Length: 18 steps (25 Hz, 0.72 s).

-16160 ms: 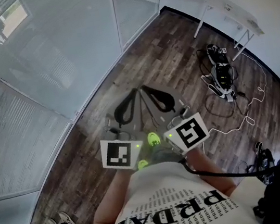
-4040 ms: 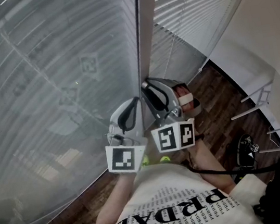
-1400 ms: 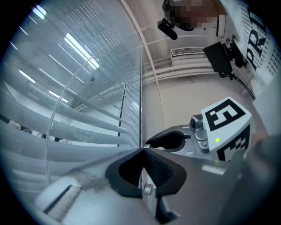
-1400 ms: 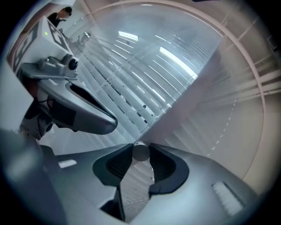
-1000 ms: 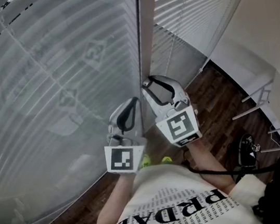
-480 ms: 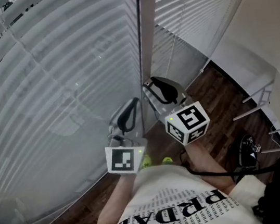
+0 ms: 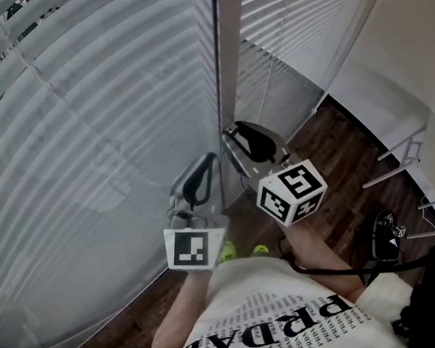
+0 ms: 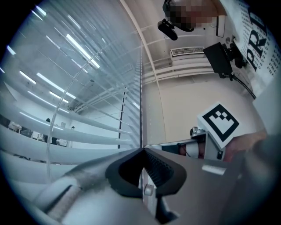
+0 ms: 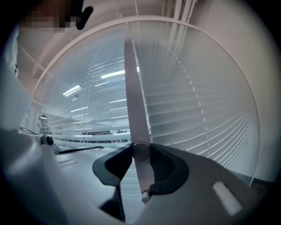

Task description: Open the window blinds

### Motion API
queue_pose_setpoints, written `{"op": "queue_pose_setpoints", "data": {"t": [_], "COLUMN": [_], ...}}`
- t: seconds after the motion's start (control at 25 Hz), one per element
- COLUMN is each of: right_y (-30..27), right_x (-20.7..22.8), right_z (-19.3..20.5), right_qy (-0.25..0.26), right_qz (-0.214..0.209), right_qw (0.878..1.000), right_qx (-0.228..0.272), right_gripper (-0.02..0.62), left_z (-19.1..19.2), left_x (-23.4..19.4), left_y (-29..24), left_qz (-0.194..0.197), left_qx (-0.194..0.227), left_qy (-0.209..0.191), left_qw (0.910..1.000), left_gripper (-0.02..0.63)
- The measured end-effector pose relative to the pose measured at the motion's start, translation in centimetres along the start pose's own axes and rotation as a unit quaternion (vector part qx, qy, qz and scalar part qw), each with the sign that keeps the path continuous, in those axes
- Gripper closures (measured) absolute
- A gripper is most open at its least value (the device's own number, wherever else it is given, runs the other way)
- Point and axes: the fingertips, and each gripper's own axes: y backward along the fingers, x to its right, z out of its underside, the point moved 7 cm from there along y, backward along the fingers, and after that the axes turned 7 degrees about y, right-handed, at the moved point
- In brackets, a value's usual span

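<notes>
White slatted blinds (image 7: 88, 132) hang behind the glass on both sides of a grey upright window post (image 7: 230, 44). A pale, slim tilt wand (image 9: 131, 101) hangs down in front of the slats. My right gripper (image 9: 141, 148) is shut on this wand, which runs on down between the jaws. In the head view the right gripper (image 7: 230, 132) sits by the post's foot, its marker cube (image 7: 290, 193) turned sideways. My left gripper (image 7: 212, 156) is beside it, shut and holding nothing. In the left gripper view the slats (image 8: 70, 114) stand apart, and office lights show through the gaps.
A white wall (image 7: 424, 30) closes the right side. Dark wood floor (image 7: 336, 150) lies below, with white table legs (image 7: 397, 169) and a black device with cables (image 7: 385, 237) on it. The person's green shoes (image 7: 228, 251) stand close to the glass.
The right gripper has rolled clockwise on the wand, so its cube now faces sideways. The slats have tilted apart and dark gaps show at upper left. The left gripper stayed put.
</notes>
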Motion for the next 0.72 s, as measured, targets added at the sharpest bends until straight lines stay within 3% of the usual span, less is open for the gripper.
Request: {"op": "queue_pose_setpoints", "data": {"t": [0.24,0.36,0.44,0.56,0.72], "right_y": [0.1,0.3,0.3,0.3,-0.1], "right_x": [-0.1,-0.6,-1.1,-1.7,-2.8], "right_z": [-0.2,-0.6,-0.9,-1.1,-0.9], "right_qy": [0.032,0.143,0.232,0.348,0.482], "right_qz": [-0.007,-0.007,-0.007,-0.006,0.004], "right_qw": [0.999,0.989,0.971,0.934,0.871], "right_qx": [-0.005,-0.031,-0.051,-0.078,-0.091], "right_gripper": [0.466,0.466,0.465,0.465,0.463], "left_z": [-0.2,-0.2,-0.2,-0.2,-0.2], "left_x": [0.1,0.2,0.1,0.2,0.2], "left_y": [0.0,0.0,-0.1,-0.1,-0.2], "left_qz": [0.001,0.002,0.002,0.003,0.004], "left_qx": [0.002,0.002,0.003,0.006,0.005], "left_qy": [-0.003,-0.002,-0.002,-0.003,-0.005], "left_qw": [1.0000,1.0000,1.0000,1.0000,1.0000], "left_gripper": [0.614,0.614,0.614,0.614,0.614]}}
